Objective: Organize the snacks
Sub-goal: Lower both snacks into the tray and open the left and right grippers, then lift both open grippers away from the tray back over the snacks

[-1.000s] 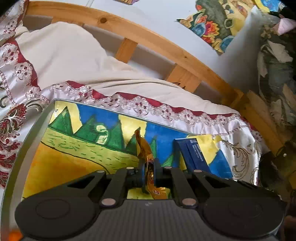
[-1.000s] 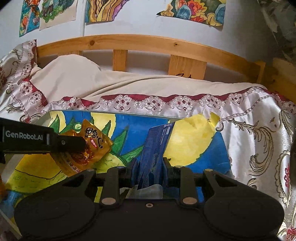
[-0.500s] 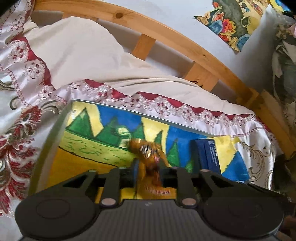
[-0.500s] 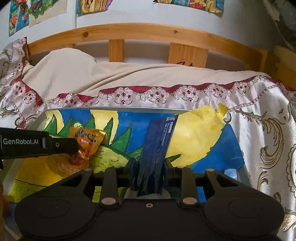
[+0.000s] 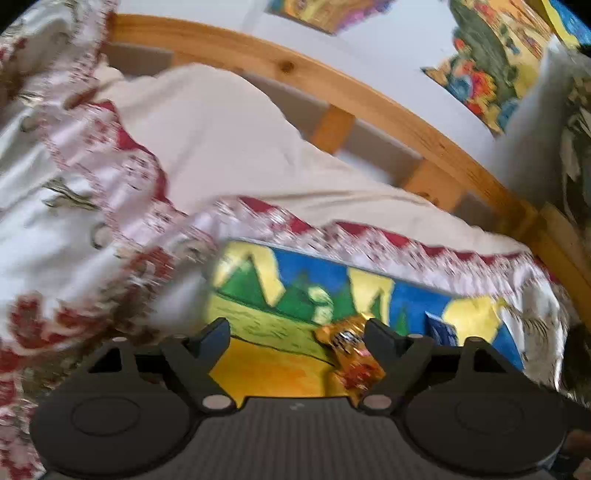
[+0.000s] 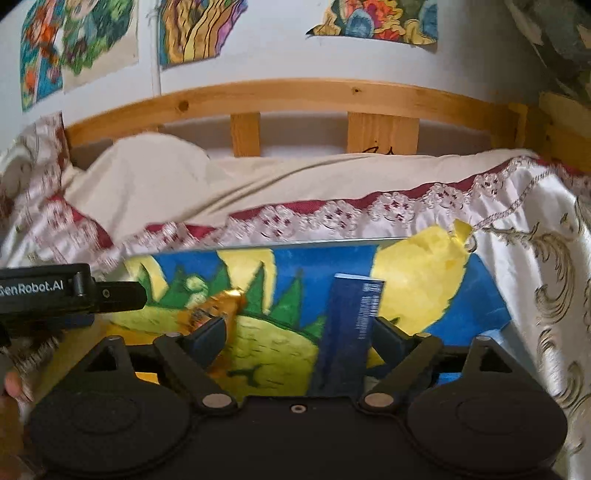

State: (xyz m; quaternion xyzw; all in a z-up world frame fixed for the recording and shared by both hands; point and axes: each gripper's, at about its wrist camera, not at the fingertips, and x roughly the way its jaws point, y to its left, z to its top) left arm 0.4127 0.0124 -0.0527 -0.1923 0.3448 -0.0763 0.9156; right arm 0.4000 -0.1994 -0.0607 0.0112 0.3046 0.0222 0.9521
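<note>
A painted tray [image 5: 258, 362] [image 6: 325, 258] lies on the bed. My left gripper [image 5: 297, 336] is open; a gold snack packet [image 5: 351, 354] lies on the tray against its right finger, released. The packet also shows in the right wrist view [image 6: 218, 310], with the left gripper's body [image 6: 66, 295] at the left. My right gripper [image 6: 299, 332] is open; a dark blue snack box [image 6: 351, 332] lies on the tray beside its right finger. The box shows small in the left wrist view [image 5: 441, 334].
The white satin bedspread with red lace trim [image 6: 332, 218] surrounds the tray. A cream pillow [image 5: 207, 133] and the wooden headboard [image 6: 295, 99] lie behind. Paintings hang on the wall [image 6: 192, 33].
Both grippers have opened. The left one let go of the gold packet and the right one let go of the blue box; both now lie on the tray. The left view swung left.
</note>
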